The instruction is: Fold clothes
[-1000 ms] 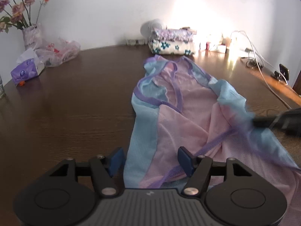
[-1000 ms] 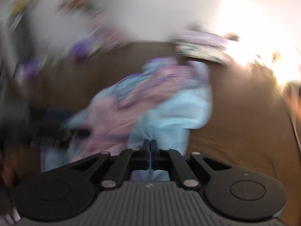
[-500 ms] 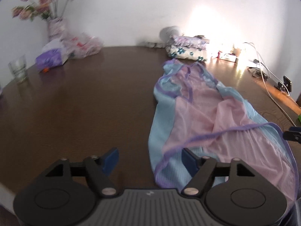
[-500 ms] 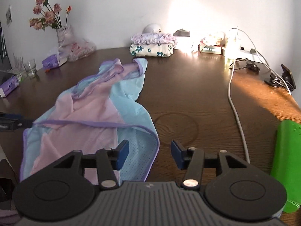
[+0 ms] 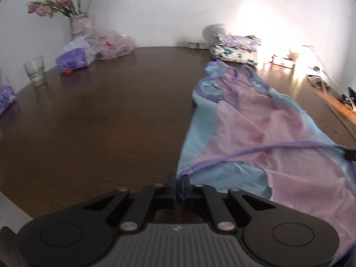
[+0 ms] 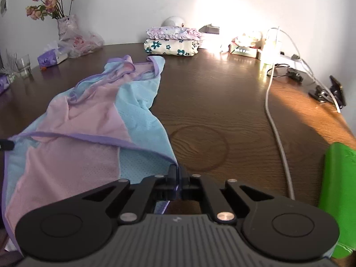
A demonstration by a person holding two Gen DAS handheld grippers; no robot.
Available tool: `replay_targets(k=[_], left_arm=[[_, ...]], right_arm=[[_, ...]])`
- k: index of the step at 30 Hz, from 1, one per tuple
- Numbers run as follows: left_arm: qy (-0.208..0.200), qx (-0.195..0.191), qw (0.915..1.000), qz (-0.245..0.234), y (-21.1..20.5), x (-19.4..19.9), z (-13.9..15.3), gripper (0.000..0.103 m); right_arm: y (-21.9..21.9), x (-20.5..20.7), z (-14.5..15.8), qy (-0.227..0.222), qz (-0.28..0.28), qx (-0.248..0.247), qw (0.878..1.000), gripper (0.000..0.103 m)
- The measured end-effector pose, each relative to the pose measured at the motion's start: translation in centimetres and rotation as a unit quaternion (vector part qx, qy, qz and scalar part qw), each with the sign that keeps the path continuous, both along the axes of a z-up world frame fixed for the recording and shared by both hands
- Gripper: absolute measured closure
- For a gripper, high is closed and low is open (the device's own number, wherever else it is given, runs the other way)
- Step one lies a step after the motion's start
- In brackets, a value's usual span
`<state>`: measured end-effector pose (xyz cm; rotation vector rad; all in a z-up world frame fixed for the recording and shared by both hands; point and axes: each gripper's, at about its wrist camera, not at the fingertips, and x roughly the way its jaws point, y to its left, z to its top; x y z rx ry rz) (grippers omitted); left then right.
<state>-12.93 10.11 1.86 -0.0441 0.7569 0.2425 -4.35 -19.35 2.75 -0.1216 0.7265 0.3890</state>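
A pink and blue dress [image 5: 255,120] with purple edges lies flat on the dark wooden worktop [image 5: 100,122]. It stretches away from both grippers toward the far wall.

The left gripper [image 5: 181,185] has just closed its fingers, and they are clamped on the near left corner of the dress hem. The right gripper [image 6: 176,178] has just closed too, and its fingers pinch the near right corner of the same hem. The purple hem edge runs tight between the two grippers. In the left view the tip of the right gripper shows at the far right end of that edge.

Ahead of the left fingers and off to the left, the worktop is bare wood. Far beyond on that side stand a glass [image 5: 35,71], a purple tissue pack [image 5: 71,59], a crinkly plastic bag [image 5: 111,45] and a vase of flowers [image 5: 77,25].

Straight ahead, past the top of the dress, sits a pile of folded clothes [image 6: 172,42], near the straps but not touching them.

To the right of the right fingers a white cable [image 6: 276,129] runs across the wood, well apart from the dress. A green thing [image 6: 338,189] lies close by at the right edge. Small boxes [image 6: 243,49] and a black clip [image 6: 320,93] sit farther off.
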Motion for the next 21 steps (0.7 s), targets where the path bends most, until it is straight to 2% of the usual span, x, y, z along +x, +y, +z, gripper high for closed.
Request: replay_targets(k=[2,4,6,7,9,10,11,12,13,14,15,17,21], left_arm=[[-0.003,0.024,0.9997,0.001,-0.4,0.0,0.0,0.098],[0.0,0.024,0.9997,-0.007,-0.8,0.0,0.0,0.092],[0.003,0.018,0.9997,-0.017,-1.1,-0.1,0.0,0.077],[0.002,0.022,0.9995,-0.022,-1.4,-0.1,-0.1,0.074],[0.001,0.031,0.9991,-0.027,-1.9,-0.1,-0.1,0.08],[0.001,0.037,0.9989,-0.03,-2.1,0.0,-0.2,0.085],[0.0,0.042,0.9986,-0.033,-2.3,0.0,-0.2,0.094],[0.0,0.048,0.9982,-0.036,-2.5,0.0,-0.3,0.098],[0.0,0.057,0.9977,-0.035,-2.6,0.0,-0.4,0.098],[0.0,0.068,0.9971,-0.034,-2.8,0.0,-0.5,0.099],[-0.001,0.078,0.9964,-0.033,-2.9,0.0,-0.6,0.1],[-0.002,0.089,0.9955,-0.032,-3.0,0.0,-0.7,0.1],[-0.004,0.121,0.9919,-0.04,-3.6,0.1,-0.9,0.101]], right_arm=[[-0.2,-0.8,0.1,0.0,0.005,0.004,1.0,0.101],[-0.3,-1.5,0.3,0.001,0.015,0.009,1.0,0.096],[-0.2,-1.9,0.5,-0.003,0.026,0.012,1.0,0.089],[0.0,-2.0,0.6,-0.007,0.031,0.012,0.999,0.081],[0.5,-1.7,0.6,-0.015,0.038,0.004,0.999,0.079],[0.9,-1.5,0.5,-0.018,0.043,-0.004,0.999,0.079],[1.2,-1.4,0.4,-0.02,0.05,-0.011,0.999,0.079],[1.5,-1.2,0.2,-0.021,0.057,-0.016,0.998,0.079],[1.9,-1.0,0.0,-0.021,0.065,-0.021,0.997,0.082],[2.1,-0.9,-0.1,-0.022,0.068,-0.022,0.997,0.098],[2.0,-0.7,0.0,-0.022,0.062,-0.013,0.998,0.102],[1.7,-0.5,0.3,-0.023,0.044,0.007,0.999,0.102],[-1.4,0.2,0.8,-0.007,-0.054,0.091,0.994,0.102]])
